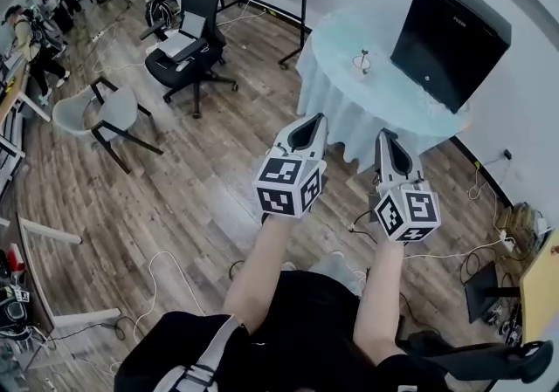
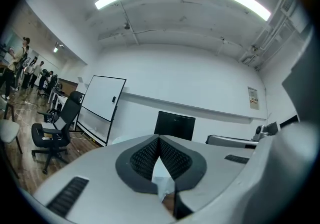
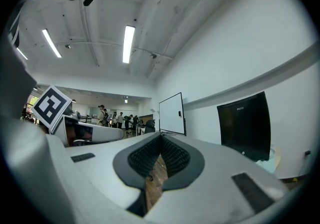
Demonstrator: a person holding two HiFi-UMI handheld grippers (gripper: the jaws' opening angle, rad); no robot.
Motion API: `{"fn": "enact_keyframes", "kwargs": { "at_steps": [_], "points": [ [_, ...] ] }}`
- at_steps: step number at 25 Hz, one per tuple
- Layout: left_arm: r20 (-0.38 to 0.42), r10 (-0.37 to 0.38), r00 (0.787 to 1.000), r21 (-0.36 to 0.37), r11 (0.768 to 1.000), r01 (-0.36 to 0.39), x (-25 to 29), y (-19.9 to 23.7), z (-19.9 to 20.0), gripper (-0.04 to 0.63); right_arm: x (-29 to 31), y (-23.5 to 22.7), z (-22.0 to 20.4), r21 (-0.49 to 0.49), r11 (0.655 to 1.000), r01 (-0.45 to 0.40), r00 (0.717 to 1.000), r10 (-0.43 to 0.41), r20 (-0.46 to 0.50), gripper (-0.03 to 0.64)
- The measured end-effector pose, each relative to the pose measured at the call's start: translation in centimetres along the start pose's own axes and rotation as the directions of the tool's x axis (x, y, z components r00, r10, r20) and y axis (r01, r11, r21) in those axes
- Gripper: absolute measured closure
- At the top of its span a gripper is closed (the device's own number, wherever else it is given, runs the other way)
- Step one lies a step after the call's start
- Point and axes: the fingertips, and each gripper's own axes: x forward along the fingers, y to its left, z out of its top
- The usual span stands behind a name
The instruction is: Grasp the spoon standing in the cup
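Observation:
A small clear cup (image 1: 362, 65) with a thin spoon (image 1: 364, 55) standing in it sits on the round table (image 1: 349, 93), which has a pale cloth, at the upper right of the head view. Both grippers are held over the wooden floor, short of the table's near edge. My left gripper (image 1: 307, 121) points toward the table with its jaws together and nothing between them. My right gripper (image 1: 385, 135) is beside it, also shut and empty. In the left gripper view the left gripper (image 2: 159, 139) is closed at its tip, and in the right gripper view the right gripper (image 3: 161, 137) is too. Neither of these views shows the cup.
A large black monitor (image 1: 450, 28) stands on the table behind the cup. A black office chair (image 1: 188, 41) and a grey chair (image 1: 109, 115) stand to the left on the floor. A whiteboard (image 2: 102, 103) is at the back. Cables (image 1: 166, 264) lie on the floor near my feet.

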Motion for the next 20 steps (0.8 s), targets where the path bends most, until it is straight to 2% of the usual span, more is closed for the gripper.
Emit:
{"fn": "enact_keyframes", "kwargs": {
  "at_steps": [7,13,16,20],
  "points": [
    [0.041,0.003,0.999,-0.016,1.0,-0.002,-0.4,0.6,1.9,0.586,0.0,0.6,2.1,-0.035,0.999,-0.01,1.0,0.011,0.016,0.614],
    [0.046,0.0,0.999,-0.038,0.999,0.002,1.2,0.2,1.7,0.586,0.3,-1.8,2.6,-0.051,0.999,0.007,1.0,-0.007,0.005,0.614],
    [0.043,0.026,0.999,-0.02,0.999,-0.025,2.3,0.3,1.6,0.586,1.6,-3.3,2.0,-0.017,1.0,0.015,1.0,-0.015,0.002,0.614],
    [0.032,0.042,0.999,0.001,0.999,-0.042,3.4,1.2,1.0,0.586,4.1,-2.9,-0.3,-0.006,0.999,-0.035,0.999,0.034,-0.037,0.614]
  ]
}}
